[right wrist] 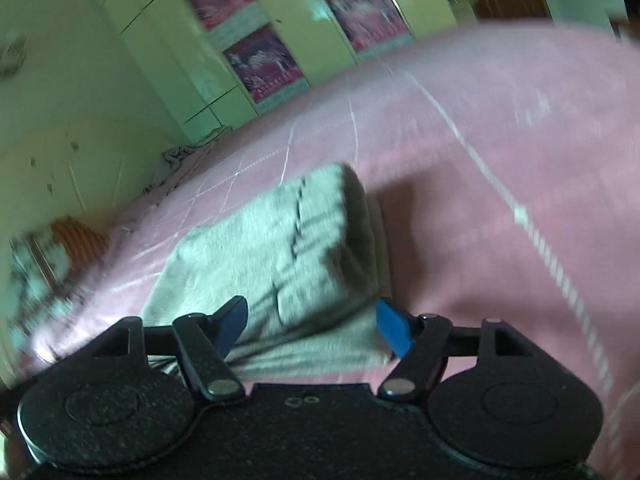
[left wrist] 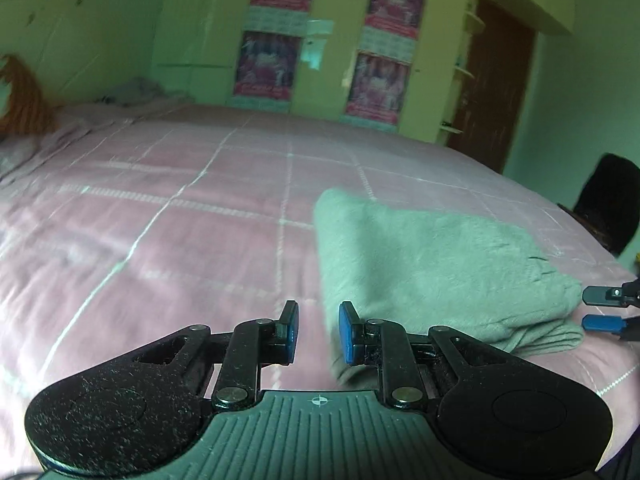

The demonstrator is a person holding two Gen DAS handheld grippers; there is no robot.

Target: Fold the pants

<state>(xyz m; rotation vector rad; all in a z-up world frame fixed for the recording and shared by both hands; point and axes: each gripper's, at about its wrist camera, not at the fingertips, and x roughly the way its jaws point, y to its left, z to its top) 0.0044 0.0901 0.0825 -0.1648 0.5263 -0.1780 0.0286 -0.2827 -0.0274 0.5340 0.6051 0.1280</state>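
In the left wrist view, my left hand-held gripper hangs low over the pink bed. Its blue pads show a narrow gap with nothing between them, and that seems as near as they come, so I take it as pressed together and holding nothing. The grey pants lie folded into a thick bundle just to the right of those pads, their near left edge almost beside the right pad. My right hand-held gripper pokes in just past the bundle's right end, not touching it as far as I can see.

In the right wrist view, my right hand-held gripper is spread wide, and the near end of the pants lies beyond the gap; the pads press on no cloth. The picture is blurred, so I cannot tell whether a pad brushes the fabric.

The fold looks nearly done. The risk, as I judge it, is that a pad catches the top layer as I draw away and drags the bundle open; the soft bed may also let the stack slump.
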